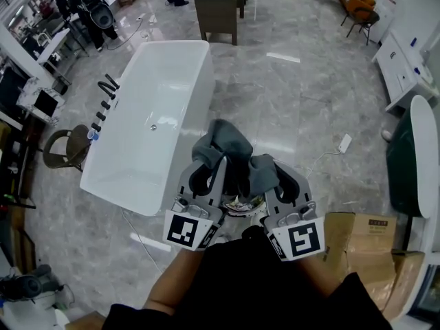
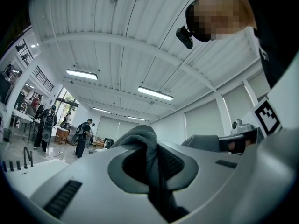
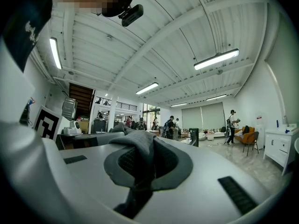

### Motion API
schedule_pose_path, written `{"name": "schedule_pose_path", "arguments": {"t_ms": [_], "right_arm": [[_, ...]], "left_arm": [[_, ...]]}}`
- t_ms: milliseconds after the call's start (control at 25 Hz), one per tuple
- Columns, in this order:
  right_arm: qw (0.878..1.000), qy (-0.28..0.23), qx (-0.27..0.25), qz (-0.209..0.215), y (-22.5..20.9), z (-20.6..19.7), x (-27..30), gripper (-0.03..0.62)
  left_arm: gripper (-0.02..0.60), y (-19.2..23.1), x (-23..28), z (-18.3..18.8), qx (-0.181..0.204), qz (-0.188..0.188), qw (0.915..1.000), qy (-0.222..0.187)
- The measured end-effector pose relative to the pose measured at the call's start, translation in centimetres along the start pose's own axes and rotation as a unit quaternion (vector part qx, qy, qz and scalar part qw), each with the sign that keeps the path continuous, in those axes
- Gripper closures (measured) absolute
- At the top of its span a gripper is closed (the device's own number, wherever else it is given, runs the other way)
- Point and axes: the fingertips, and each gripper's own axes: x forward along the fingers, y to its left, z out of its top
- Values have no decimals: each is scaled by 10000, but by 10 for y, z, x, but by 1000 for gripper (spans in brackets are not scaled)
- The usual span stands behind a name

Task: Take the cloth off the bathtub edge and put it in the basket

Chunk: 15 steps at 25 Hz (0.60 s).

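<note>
Two pinches on one grey cloth (image 1: 227, 146). It is off the bathtub (image 1: 192, 115) and held up in the air in front of me, bunched into a hump between my tools. In the head view the tub's right wall lies just to its left.

Left gripper (image 2: 156, 171): jaws pressed nearly together on a fold of the cloth, which rises above the tips. Right gripper (image 3: 147, 164): same, jaws closed on another fold. The grippers sit side by side, close together, marker cubes towards me.

Below: pale marble floor (image 1: 295, 108). A cardboard box (image 1: 357, 243) stands on it to my right. A small patterned object (image 1: 242, 205) shows under the grippers; I cannot identify it.
</note>
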Motion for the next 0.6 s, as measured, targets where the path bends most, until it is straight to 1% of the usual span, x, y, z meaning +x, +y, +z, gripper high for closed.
{"name": "schedule_pose_path", "arguments": {"t_ms": [160, 400, 600], "right_arm": [[9999, 166, 23, -11, -3, -18, 3, 556], [9987, 498, -55, -71, -13, -53, 13, 556], [9968, 802, 70, 10, -30, -93, 25, 556]], "left_arm": [[537, 5, -1, -22, -8, 70, 9998, 171], [537, 21, -3, -68, 45, 231, 9980, 592], [537, 26, 3, -110, -86, 389, 9947, 950]]}}
